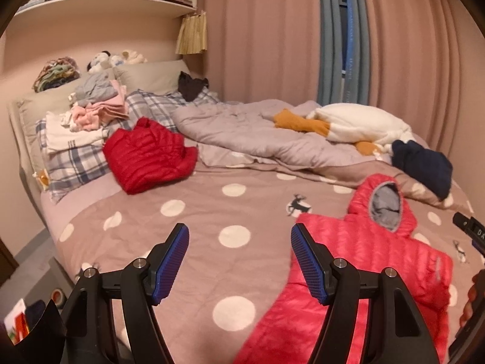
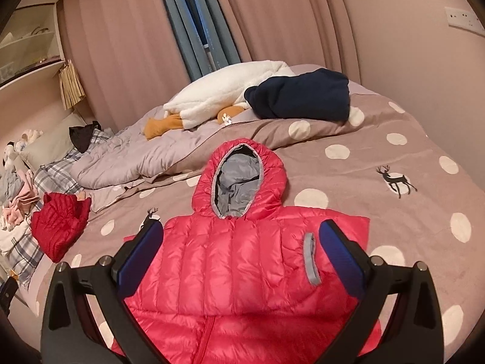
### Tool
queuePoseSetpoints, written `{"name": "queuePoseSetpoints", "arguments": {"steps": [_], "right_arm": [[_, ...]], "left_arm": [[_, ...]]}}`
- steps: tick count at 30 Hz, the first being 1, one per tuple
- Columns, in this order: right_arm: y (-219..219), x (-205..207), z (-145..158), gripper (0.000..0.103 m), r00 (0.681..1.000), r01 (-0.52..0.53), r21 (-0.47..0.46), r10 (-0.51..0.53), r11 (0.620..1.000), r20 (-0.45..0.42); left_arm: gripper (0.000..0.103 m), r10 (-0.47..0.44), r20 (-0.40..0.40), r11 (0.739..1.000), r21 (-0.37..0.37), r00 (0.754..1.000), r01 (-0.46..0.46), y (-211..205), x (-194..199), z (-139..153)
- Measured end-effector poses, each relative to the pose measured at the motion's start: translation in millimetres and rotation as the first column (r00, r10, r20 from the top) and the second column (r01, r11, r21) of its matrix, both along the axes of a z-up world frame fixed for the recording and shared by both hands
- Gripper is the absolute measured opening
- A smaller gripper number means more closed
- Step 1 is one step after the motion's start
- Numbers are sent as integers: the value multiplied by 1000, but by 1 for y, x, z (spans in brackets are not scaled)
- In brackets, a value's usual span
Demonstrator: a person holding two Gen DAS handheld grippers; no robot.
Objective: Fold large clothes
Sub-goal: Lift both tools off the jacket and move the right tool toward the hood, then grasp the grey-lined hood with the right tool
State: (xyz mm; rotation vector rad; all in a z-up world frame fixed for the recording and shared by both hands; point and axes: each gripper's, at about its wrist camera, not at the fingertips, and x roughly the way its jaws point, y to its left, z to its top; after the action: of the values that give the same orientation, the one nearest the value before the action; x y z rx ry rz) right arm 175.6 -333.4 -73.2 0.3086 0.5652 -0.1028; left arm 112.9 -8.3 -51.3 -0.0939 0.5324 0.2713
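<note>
The right gripper (image 2: 241,261) hangs directly over the chest of the pink hooded puffer jacket (image 2: 230,273), its blue pads spread wide and holding nothing. The left gripper (image 1: 239,264) is likewise agape and empty, hovering off the jacket's left edge, above the polka-dot bedspread (image 1: 194,236).

The jacket lies face up on that bedspread, hood (image 2: 242,176) pointing away toward the far end, grey lining showing in the hood opening. Its sleeves appear already turned in, since the body reads as a squarish block with straight sides (a small grey pocket trim (image 2: 310,257) sits toward its right side). So the fold looks partly done, with the lengthwise fold not yet made.

The next move probably calls for both grippers to drop to the jacket's near hem or to the hood, pinch the slippery quilted fabric at two matching points, and carry one end over the other evenly.

Beyond the jacket, up and to its left, a red puffer jacket (image 1: 148,154) sits already bundled; past the hood lie a rumpled grey duvet (image 1: 242,133), a white plush toy (image 2: 230,91) and a navy garment (image 2: 300,97).
</note>
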Motion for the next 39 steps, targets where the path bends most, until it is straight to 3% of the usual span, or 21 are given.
{"name": "queuePoseSetpoints", "arguments": {"steps": [5,8,15,18,21,29,32,33,36,39], "right_arm": [[-2,16,-15,103,999,-12,31,13,999,-31],[-3,24,-19,103,999,0,-4,-1,1000,-49],[-26,68,-14,103,996,49,-20,-51,999,-79],[-24,103,-10,103,994,48,-97,-57,994,-94],[-27,139,-14,103,993,8,-76,-17,997,-118],[-56,261,-68,96,965,87,-59,-99,994,-241],[-59,294,-90,84,954,76,-122,-108,990,-280],[-60,303,-100,76,947,77,-135,-115,988,-300],[-71,317,-127,5,923,108,-87,-132,990,-362],[-70,289,-103,5,957,154,-75,-167,985,-237]], "left_arm": [[69,15,-67,999,-36,998,-17,8,13,-17],[69,25,-93,1000,-7,995,-26,7,18,-25],[69,48,-82,998,-33,995,-51,14,44,-29],[69,80,-84,995,-60,993,-85,18,55,-36],[69,73,-93,994,-79,993,-80,17,67,-45],[69,55,-132,990,-120,990,-71,19,99,-76],[69,70,-157,980,-172,985,-97,32,107,-85],[69,84,-167,977,-180,982,-114,34,108,-87],[69,107,-164,969,-203,981,-139,41,107,-94],[69,111,-183,974,-177,977,-144,43,98,-98]]}}
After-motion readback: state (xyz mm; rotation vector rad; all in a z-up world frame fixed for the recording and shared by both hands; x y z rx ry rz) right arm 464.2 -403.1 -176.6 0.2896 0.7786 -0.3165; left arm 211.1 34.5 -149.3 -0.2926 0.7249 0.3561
